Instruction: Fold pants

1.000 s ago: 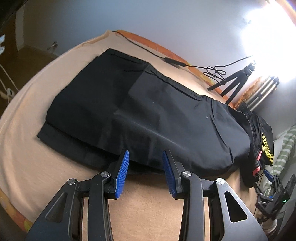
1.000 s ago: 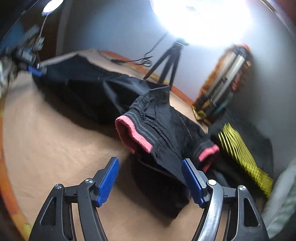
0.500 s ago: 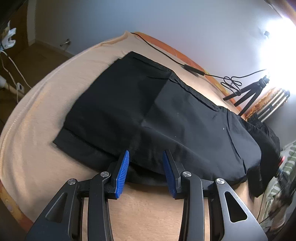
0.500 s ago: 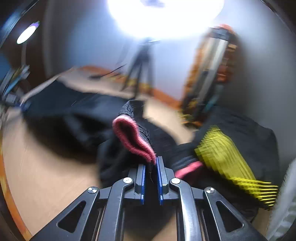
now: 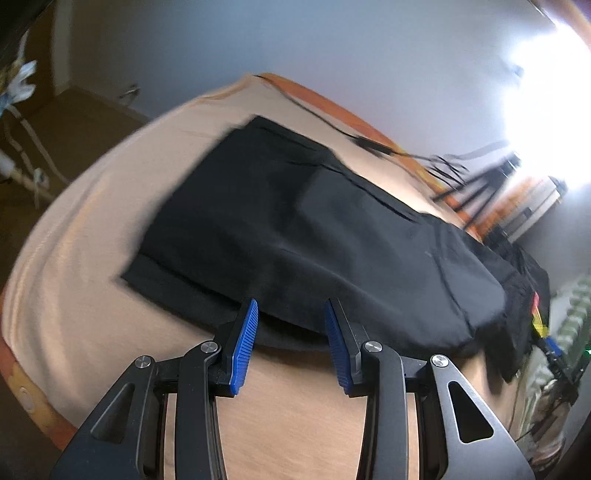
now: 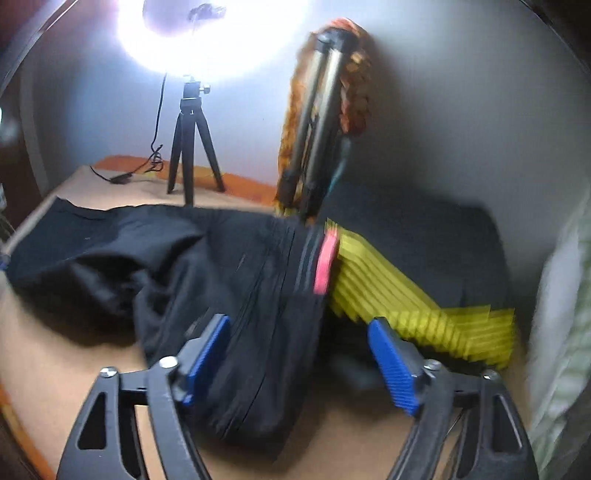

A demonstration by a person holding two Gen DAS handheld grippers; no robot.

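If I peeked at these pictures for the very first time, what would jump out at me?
Probably the big black pants spread flat over the peach-coloured bed cover. Next, the glaring round white lamp on its small black tripod by the wall, and the bright yellow pleated fabric beside the pants' pink-edged waistband, just beyond the open right gripper.

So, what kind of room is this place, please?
Probably a bedroom set up for filming: black pants lie on a bed with a peach cover, and a bright light on a small tripod stands behind.
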